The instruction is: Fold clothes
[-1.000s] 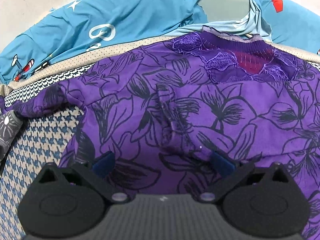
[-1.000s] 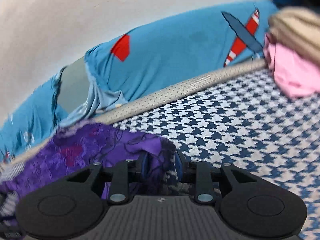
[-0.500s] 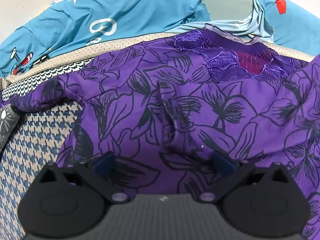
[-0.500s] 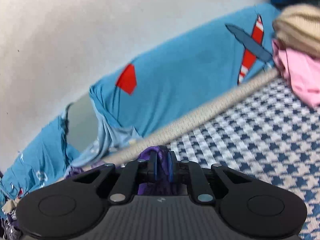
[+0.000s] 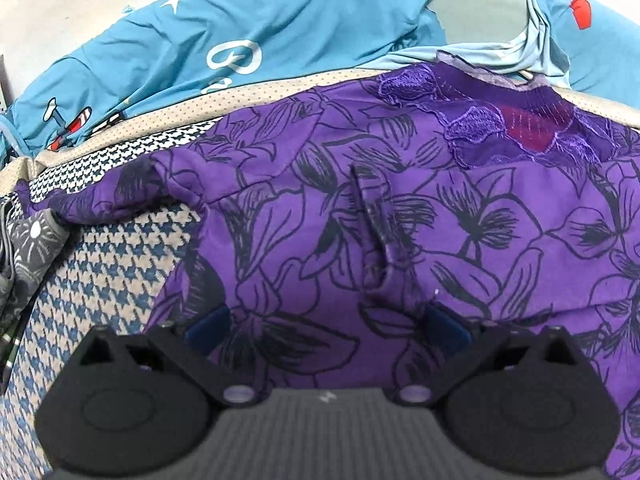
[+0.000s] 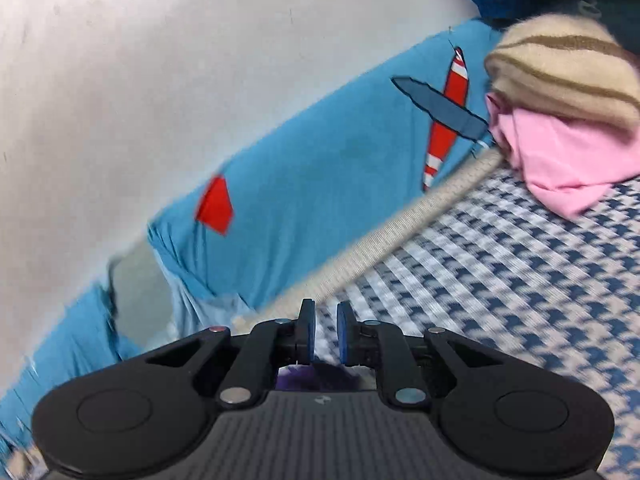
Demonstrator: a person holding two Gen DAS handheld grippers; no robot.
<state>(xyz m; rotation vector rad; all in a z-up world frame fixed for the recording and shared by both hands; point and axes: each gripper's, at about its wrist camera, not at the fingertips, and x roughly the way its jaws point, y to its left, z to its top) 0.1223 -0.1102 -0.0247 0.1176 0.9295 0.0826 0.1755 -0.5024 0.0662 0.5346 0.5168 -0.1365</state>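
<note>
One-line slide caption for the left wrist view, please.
Left gripper, fingers spread wide, over a purple floral garment spread on a houndstooth surface, blue printed fabric behind.

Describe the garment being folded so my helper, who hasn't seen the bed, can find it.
On the blue-and-white houndstooth bed cover, in front of the light blue sheet printed with red planes, lies a purple top with black outlined flowers. Only it has an embroidered lace neckline with a magenta patch; the pink garment and striped beige knit are plainer.
</note>
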